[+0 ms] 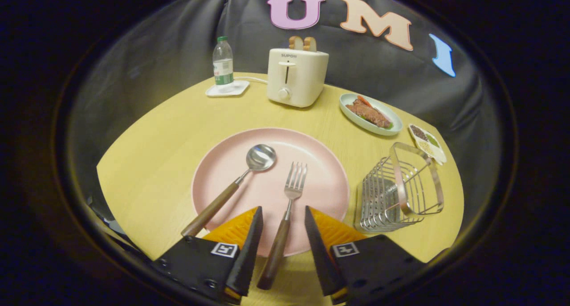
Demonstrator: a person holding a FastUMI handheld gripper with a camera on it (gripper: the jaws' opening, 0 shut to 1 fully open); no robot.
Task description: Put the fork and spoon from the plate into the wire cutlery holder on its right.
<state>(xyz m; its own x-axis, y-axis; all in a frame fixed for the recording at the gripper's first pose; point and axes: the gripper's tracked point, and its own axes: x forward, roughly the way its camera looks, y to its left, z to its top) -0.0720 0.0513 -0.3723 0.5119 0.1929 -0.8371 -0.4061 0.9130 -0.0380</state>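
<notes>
Gripper view: round yellow wooden table (160, 132) with a pink plate (311, 154) at its middle, taken here as the landmark.

- Gripper (283, 214) hangs over the plate's near rim, fingers spread apart, touching nothing.
- Fork (285, 217) lies on the plate, tines pointing away toward its centre; the wooden handle runs back over the near rim and sits in the gap between the two fingers, clear of both.
- Spoon (231, 188) lies on the plate's left half, bowl near the centre, wooden handle slanting out past the near-left rim, beside the left finger.
- Wire cutlery holder (396, 192) stands on the table just right of the plate, handle raised; nothing seen inside.
- Beyond the plate: white toaster (296, 76) with bread in its slots.
- Beyond-left of the plate: water bottle (222, 63) on a white coaster (238, 90).
- Beyond-right of the plate: oval dish of food (394, 119), then a small divided tray (427, 143) behind the holder.
</notes>
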